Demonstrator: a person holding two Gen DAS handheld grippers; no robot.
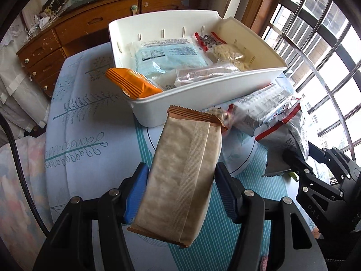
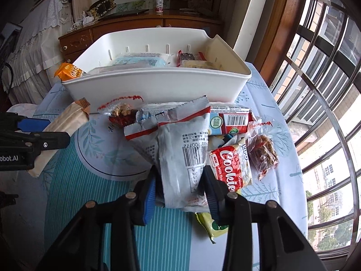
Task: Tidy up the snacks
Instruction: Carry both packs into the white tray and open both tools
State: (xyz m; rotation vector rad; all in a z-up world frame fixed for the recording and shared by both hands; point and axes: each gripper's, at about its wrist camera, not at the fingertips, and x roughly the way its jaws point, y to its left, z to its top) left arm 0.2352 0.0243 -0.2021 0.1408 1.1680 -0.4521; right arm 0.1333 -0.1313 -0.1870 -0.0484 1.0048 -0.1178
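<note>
A wooden dresser stood behind the table, its drawers fitted with small round knobs. On its top stood a small white bottle with a red label, beside a dark floral case and tangled white cables. A barred window filled the right side. The tablecloth bore leaf prints.

The left gripper is matte black, with angular linkage arms pinned by round silver screws and ribbed blue pads inside its fingers. The right gripper is built alike, with white "DAS" lettering on its side, seen from the left wrist
</note>
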